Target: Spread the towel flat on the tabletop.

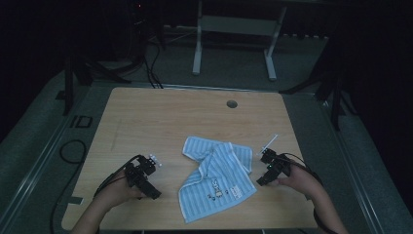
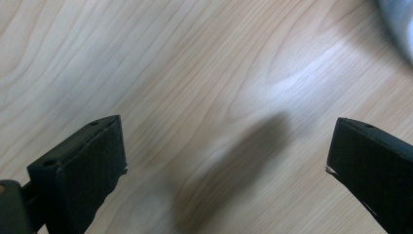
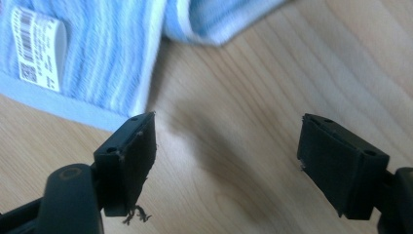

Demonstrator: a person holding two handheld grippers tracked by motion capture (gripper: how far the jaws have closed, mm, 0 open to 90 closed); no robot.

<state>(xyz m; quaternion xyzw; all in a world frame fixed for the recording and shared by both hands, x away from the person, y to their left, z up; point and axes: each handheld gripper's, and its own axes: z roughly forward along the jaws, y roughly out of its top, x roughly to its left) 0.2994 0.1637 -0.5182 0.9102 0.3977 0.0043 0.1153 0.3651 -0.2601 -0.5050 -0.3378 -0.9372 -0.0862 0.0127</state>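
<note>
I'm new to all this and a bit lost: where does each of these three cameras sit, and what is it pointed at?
High view: above the person's side, looking forward and down on the wooden table, the blue striped towel, both forearms, left claw and right claw.
Left gripper view: rides the left claw, facing bare tabletop between open jaws.
Right gripper view: rides the right claw, facing towel edge and its barcode label.
Shared: towel and tabletop.

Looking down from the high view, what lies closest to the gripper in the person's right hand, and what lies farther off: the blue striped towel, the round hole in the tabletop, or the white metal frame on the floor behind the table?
From the right gripper:
1. Blue striped cloth towel, crumpled just to its left on the table.
2. Small round hole in the light wooden tabletop, near the far edge.
3. White metal frame, on the floor beyond the table.
</note>
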